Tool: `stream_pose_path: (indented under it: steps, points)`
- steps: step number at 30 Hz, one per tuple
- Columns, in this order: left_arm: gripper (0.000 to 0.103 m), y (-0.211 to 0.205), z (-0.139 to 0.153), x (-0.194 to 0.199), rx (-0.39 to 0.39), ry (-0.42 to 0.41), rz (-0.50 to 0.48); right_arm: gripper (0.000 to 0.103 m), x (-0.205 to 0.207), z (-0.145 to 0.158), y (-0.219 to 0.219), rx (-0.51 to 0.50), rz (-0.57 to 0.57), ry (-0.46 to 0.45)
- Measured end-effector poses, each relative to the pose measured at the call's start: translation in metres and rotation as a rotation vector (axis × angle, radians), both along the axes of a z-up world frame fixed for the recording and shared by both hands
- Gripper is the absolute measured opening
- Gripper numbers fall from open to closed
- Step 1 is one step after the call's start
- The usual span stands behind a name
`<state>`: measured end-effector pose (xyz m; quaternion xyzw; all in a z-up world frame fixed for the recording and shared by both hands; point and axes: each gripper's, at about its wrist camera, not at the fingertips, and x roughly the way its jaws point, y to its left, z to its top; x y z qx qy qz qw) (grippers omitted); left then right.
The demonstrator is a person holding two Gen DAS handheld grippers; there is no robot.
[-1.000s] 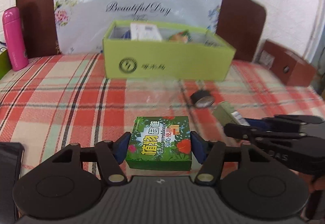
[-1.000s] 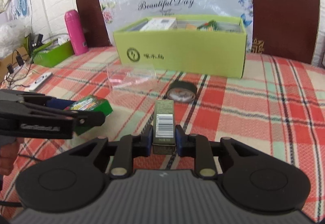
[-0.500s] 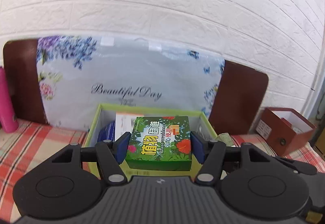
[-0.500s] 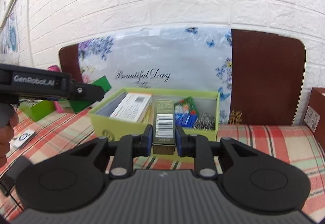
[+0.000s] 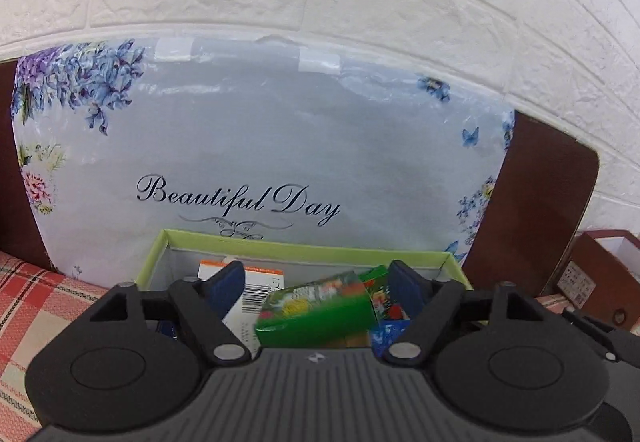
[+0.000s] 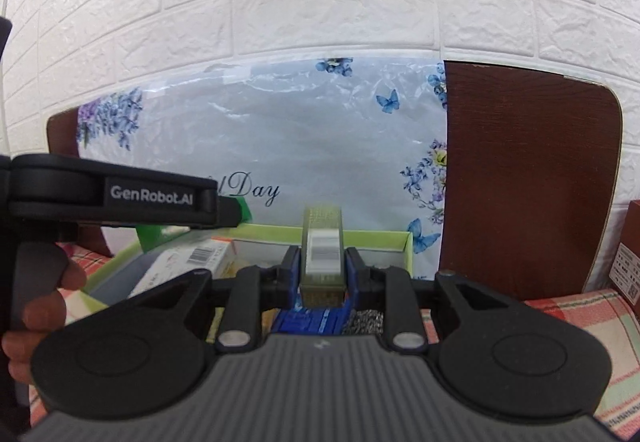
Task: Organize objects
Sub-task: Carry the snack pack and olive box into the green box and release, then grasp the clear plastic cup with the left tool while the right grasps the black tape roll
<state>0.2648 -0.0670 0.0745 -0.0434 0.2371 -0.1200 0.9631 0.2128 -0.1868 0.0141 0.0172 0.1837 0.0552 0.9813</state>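
Note:
My left gripper [image 5: 316,282] hangs over the lime-green box [image 5: 304,248] with its jaws opening wide. The green leafy carton [image 5: 316,310] is tilted and blurred between them, clear of the left pad and dropping into the box. My right gripper [image 6: 323,270] is also above the lime-green box [image 6: 372,238], jaws opening. The olive barcode carton [image 6: 323,254] stands blurred between its blue pads, slipping loose. Inside lie a white barcode carton [image 5: 256,282], a blue packet [image 6: 308,322] and a metallic bundle [image 6: 366,320].
A floral "Beautiful Day" bag [image 5: 256,145] stands right behind the box against a brown board [image 5: 532,209] and a white brick wall. A brown box [image 5: 600,266] sits at the right. Plaid cloth [image 5: 24,294] covers the surface. A person's hand [image 6: 40,306] holds the left tool.
Both grippers moved forward from over the cloth to above the lime-green box. Both jaws have parted, and the green carton and the olive carton have come loose.

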Motion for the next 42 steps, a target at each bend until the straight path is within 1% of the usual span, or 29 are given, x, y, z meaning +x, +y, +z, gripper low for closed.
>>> stream_pose_path:
  steps: [1,2,4,5,8,10,11,16,20,23,27,29,33,35,37,39,42]
  points:
    - [0.085,0.002,-0.004,0.0,0.011,0.014,0.003,0.054,0.003,-0.006,0.002,-0.024,-0.005,0.001]
    - [0.085,0.005,-0.007,-0.002,0.016,0.025,0.0,0.06,0.005,-0.013,0.005,-0.055,-0.018,0.004]
    - [0.085,0.013,-0.009,-0.01,0.008,0.027,-0.008,0.062,-0.001,-0.024,0.007,-0.114,-0.039,-0.007]
    - [0.085,0.016,-0.008,-0.016,0.0,0.016,-0.012,0.062,-0.005,-0.027,0.005,-0.124,-0.043,-0.011]
    - [0.085,0.021,-0.001,-0.033,-0.005,-0.008,-0.018,0.068,-0.019,-0.027,-0.004,-0.1,-0.054,-0.027]
    - [0.085,0.022,0.006,-0.045,0.0,-0.006,-0.023,0.073,-0.027,-0.022,-0.009,-0.09,-0.053,-0.032]
    - [0.085,0.02,0.01,-0.05,-0.001,-0.007,-0.026,0.074,-0.031,-0.018,-0.011,-0.087,-0.051,-0.034]
    - [0.085,0.027,0.021,-0.091,-0.002,-0.016,-0.005,0.082,-0.061,0.004,-0.026,-0.048,-0.055,-0.066]
    - [0.085,0.037,0.014,-0.123,0.013,-0.006,0.022,0.085,-0.091,0.008,-0.033,-0.033,-0.05,-0.064]
    - [0.085,0.046,-0.001,-0.144,0.022,0.03,0.035,0.086,-0.113,0.001,-0.036,-0.021,-0.045,-0.029]
    - [0.085,0.053,-0.025,-0.162,0.053,0.081,0.031,0.086,-0.139,-0.02,-0.035,0.001,-0.024,0.049]
    - [0.085,0.053,-0.033,-0.165,0.073,0.087,0.013,0.086,-0.15,-0.031,-0.034,0.009,-0.01,0.093]
    - [0.085,0.049,-0.042,-0.157,0.119,0.062,-0.016,0.086,-0.17,-0.048,-0.037,0.054,-0.005,0.164]
    - [0.085,0.046,-0.042,-0.149,0.122,0.049,-0.051,0.086,-0.177,-0.052,-0.04,0.069,-0.009,0.184]
    - [0.085,0.041,-0.042,-0.141,0.134,0.035,-0.106,0.086,-0.183,-0.054,-0.041,0.07,-0.018,0.19]
    - [0.085,0.034,-0.045,-0.129,0.171,0.048,-0.121,0.086,-0.186,-0.054,-0.043,0.072,-0.023,0.195]
    - [0.085,0.03,-0.055,-0.119,0.198,0.103,-0.124,0.086,-0.188,-0.053,-0.044,0.068,-0.022,0.194]
